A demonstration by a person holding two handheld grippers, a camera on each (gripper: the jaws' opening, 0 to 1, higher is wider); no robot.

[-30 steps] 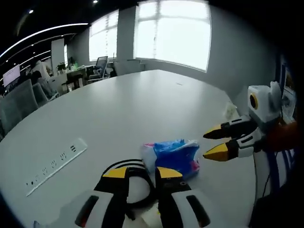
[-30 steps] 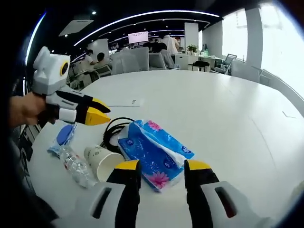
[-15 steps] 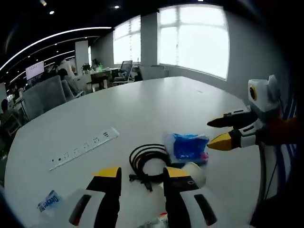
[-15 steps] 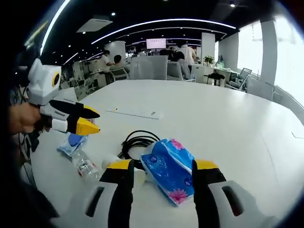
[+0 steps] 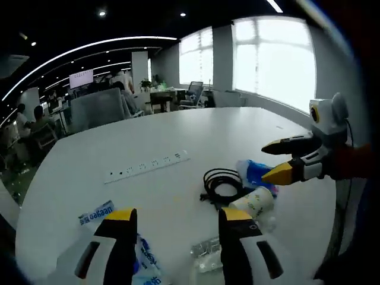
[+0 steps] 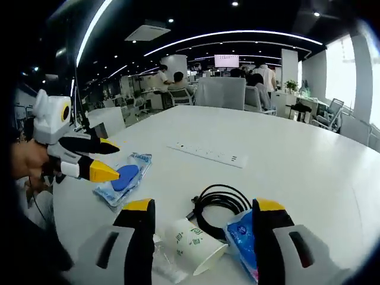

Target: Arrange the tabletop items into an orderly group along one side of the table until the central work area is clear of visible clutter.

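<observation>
1. The left claw (image 5: 175, 217) has its jaws apart and holds nothing. It hangs above the near edge of the white table (image 5: 178, 133).
2. The right claw (image 6: 205, 208) is also spread wide and empty, poised over the pile.
3. Between and just ahead of the right claw's jaws lies a paper cup (image 6: 193, 244) on its side. The coiled black cable (image 6: 217, 202) is just beyond it, and the blue tissue pack (image 6: 243, 237) lies against the inner side of the right-hand jaw.
4. A crushed clear bottle (image 6: 163, 261) lies just beside the cup, near the left-hand jaw.
5. A blue wet-wipe pack (image 6: 124, 178) sits off to the left, beneath the tip of the left claw as seen from the right gripper view.
6. The power strip (image 5: 148, 168) lies well ahead of the left claw, apart from the rest, likely fixed there.
7. The clutter already sits near one edge. My guess is both claws are open to pick the next piece to tidy.
</observation>
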